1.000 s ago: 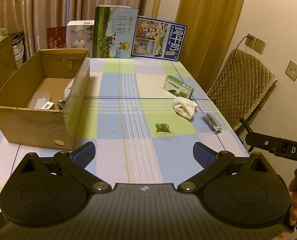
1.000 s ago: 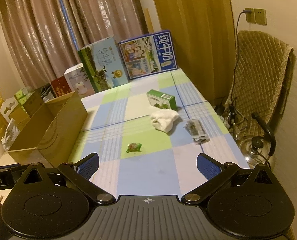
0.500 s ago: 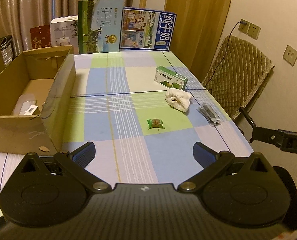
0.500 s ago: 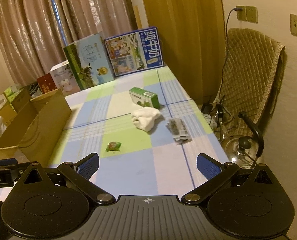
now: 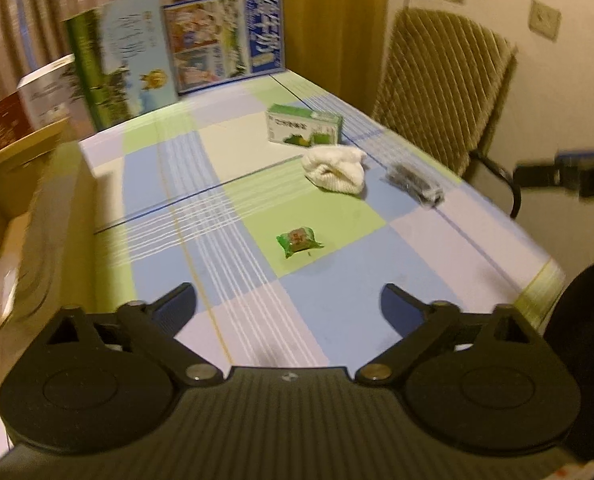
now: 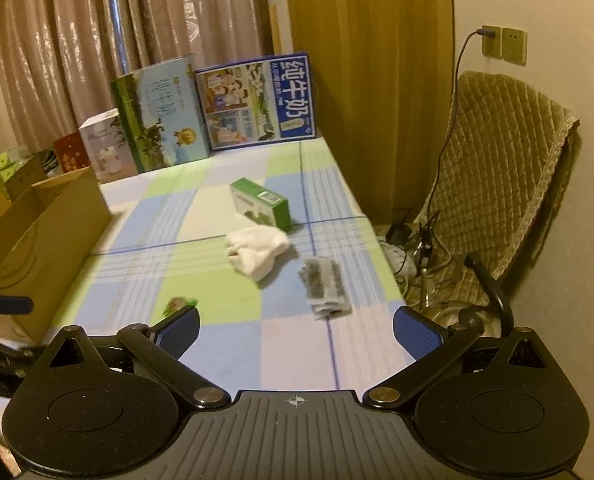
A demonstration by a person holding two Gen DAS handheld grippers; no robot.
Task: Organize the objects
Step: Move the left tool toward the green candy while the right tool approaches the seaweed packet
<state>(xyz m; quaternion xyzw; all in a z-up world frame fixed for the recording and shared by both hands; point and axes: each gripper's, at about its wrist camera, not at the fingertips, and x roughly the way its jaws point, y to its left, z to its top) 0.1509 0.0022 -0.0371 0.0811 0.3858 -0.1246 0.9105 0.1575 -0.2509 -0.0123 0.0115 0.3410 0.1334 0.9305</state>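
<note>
Green candy packet (image 6: 179, 305) half behind right gripper (image 6: 297, 326) fingertip; blurred

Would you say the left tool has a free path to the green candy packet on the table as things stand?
Probably yes. The left tool is open and empty, and only bare tablecloth lies between it and the green candy packet; nothing crowds it.

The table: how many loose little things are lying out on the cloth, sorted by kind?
Green box: 1
White cloth: 1
Green snack packet: 1
Dark packet: 1
Total: 4
</note>
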